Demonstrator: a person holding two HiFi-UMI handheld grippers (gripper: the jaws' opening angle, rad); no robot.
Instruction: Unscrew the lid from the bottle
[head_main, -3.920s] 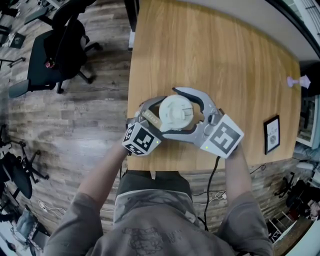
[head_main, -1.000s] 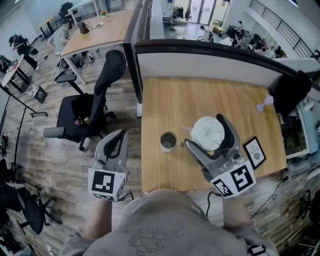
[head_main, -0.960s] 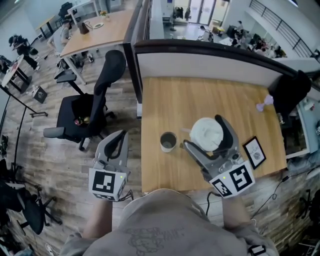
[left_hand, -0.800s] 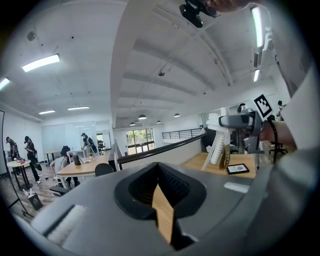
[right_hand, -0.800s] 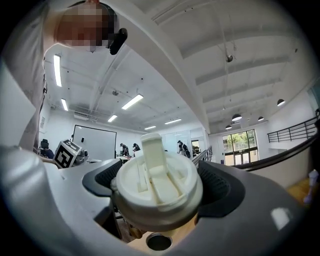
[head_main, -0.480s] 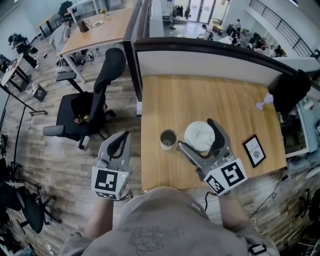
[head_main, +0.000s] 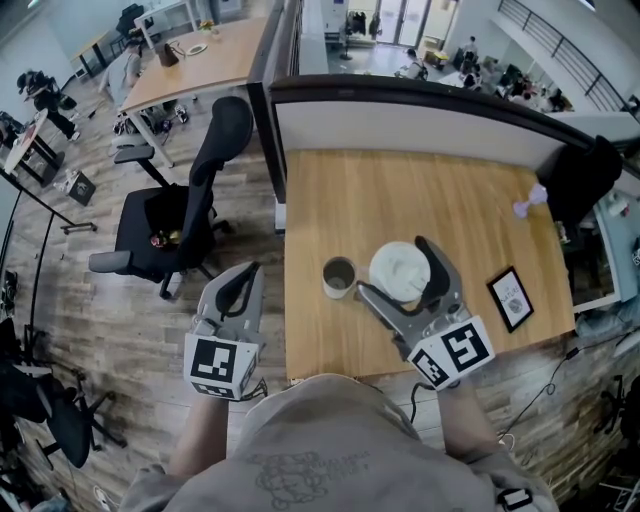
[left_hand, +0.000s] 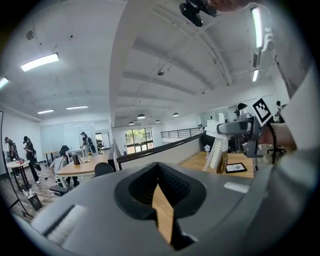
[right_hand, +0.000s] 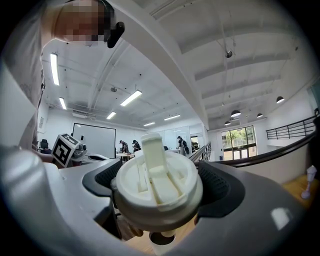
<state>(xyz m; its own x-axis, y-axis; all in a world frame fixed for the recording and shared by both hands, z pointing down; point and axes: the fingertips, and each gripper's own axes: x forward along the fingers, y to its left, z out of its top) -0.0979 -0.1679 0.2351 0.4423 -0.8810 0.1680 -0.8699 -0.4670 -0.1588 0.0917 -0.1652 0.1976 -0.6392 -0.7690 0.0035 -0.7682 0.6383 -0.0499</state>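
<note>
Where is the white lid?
Head view: the lid is clamped in the right gripper, over the wooden table, just right of the open bottle.

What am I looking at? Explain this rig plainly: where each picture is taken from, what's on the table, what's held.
A person holds a two-jaw tool in each hand; there is no robot. The downward picture comes from a camera on the person's head; the other two from cameras riding on each tool. The right gripper is clamped on a white lid, already off the bottle, which stands open on the wooden table near a small picture frame. The left gripper is shut and empty, beyond the table's left edge.
</note>
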